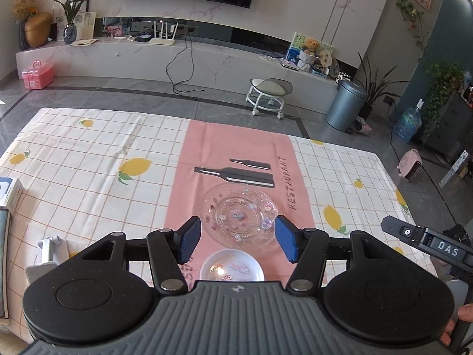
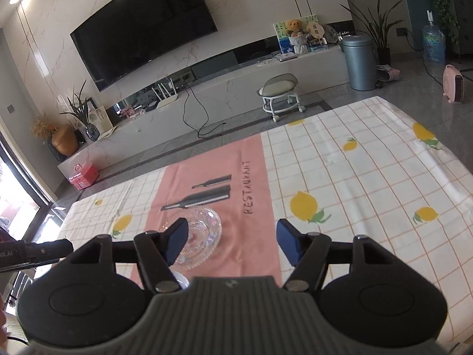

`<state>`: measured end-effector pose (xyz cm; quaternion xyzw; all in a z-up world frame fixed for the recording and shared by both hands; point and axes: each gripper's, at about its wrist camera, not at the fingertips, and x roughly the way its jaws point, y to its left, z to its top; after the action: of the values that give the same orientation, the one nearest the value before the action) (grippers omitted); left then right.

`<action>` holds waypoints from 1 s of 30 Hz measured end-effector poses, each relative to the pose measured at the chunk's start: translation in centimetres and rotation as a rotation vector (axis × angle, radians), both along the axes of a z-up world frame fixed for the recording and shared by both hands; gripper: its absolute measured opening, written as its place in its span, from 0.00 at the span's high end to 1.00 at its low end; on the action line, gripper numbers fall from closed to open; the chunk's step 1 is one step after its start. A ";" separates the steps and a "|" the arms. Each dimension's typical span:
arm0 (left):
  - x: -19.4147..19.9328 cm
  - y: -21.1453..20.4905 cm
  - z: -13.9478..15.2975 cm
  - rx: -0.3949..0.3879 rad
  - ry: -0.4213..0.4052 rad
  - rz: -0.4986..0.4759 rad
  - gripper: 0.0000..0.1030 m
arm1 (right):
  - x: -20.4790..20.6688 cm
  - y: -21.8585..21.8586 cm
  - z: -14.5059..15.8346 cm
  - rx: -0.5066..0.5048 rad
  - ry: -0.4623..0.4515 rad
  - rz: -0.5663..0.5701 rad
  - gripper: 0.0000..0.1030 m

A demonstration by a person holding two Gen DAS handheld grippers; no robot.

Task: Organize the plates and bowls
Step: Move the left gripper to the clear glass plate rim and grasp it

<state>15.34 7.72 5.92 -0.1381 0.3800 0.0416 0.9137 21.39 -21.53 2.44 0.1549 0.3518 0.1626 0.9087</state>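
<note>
A clear patterned glass plate (image 1: 239,217) lies on the pink runner (image 1: 236,148) of the table. A small white bowl (image 1: 232,269) sits just nearer than it, partly hidden by my left gripper's body. My left gripper (image 1: 238,241) is open and empty, held above the table with the plate's near edge between its blue pads (image 1: 189,238). My right gripper (image 2: 233,244) is open and empty, to the right of the glass plate (image 2: 204,236), whose left part is hidden behind the left pad. A sliver of the white bowl (image 2: 181,281) shows beneath it.
The table wears a checked lemon-print cloth (image 1: 88,183). A box (image 1: 10,190) and a white object (image 1: 48,248) lie at the table's left edge. Beyond the far edge are a small stool (image 1: 269,94), a bin (image 1: 346,105) and a TV shelf.
</note>
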 end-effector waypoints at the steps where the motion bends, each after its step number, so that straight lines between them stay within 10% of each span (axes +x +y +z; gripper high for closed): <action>1: 0.5 0.7 -0.2 -0.003 0.004 0.005 0.33 | 0.3 0.6 0.4 0.005 -0.006 0.001 0.33; 13: 5.4 4.7 -6.9 -0.024 0.126 -0.050 0.34 | 6.4 8.3 -3.4 -0.054 0.082 0.122 0.34; 30: 13.2 10.2 -17.3 -0.408 0.264 -0.083 0.47 | 12.2 9.7 -12.6 -0.036 0.234 0.223 0.53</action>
<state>28.55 17.96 -11.36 -0.2977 0.5018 -0.0558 0.8102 33.60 -11.83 -10.17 0.1167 0.4731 0.2369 0.8405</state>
